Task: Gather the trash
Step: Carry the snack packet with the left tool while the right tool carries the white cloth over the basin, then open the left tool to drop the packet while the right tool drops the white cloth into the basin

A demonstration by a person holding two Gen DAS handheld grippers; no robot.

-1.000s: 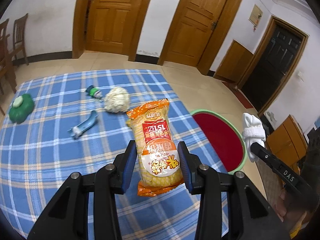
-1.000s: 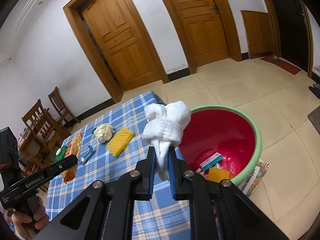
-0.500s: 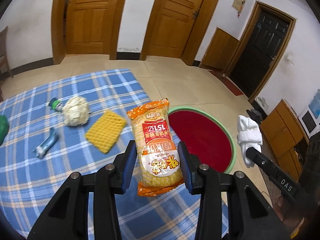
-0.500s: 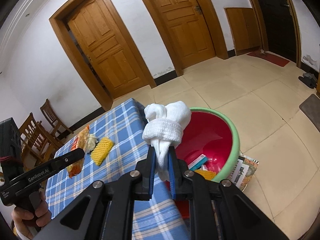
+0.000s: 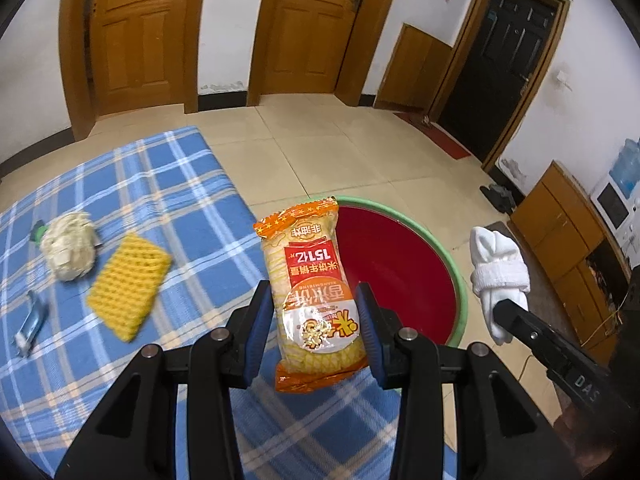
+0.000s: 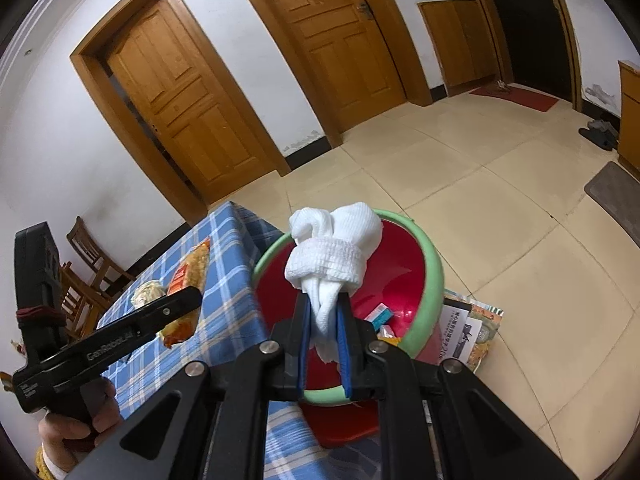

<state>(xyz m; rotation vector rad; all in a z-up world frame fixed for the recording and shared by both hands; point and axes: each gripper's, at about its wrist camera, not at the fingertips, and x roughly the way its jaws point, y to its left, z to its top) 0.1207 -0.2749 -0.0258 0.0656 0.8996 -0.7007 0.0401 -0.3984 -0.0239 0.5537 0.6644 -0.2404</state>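
Note:
My left gripper (image 5: pixel 316 312) is shut on an orange snack packet (image 5: pixel 310 280), held upright above the table's right edge, beside the red bin with a green rim (image 5: pixel 448 256). My right gripper (image 6: pixel 322 312) is shut on a rolled white cloth (image 6: pixel 332 248), held over the bin (image 6: pixel 432 276). Small boxes (image 6: pixel 382 314) lie at the bin's bottom. In the left wrist view the cloth (image 5: pixel 498 264) hangs to the right of the bin. In the right wrist view the snack packet (image 6: pixel 188 280) shows side-on over the tablecloth.
On the blue checked tablecloth (image 5: pixel 180 208) lie a yellow foam net (image 5: pixel 128 284), a crumpled pale wad (image 5: pixel 72 246) and a small tube (image 5: pixel 32 322). Papers (image 6: pixel 472 328) lie on the floor beside the bin. Wooden chairs (image 6: pixel 96 260) stand behind the table.
Both grippers have swung right toward the bin with their loads. The snack packet now hangs at the table's edge by the bin, and the cloth sits over the bin's opening.

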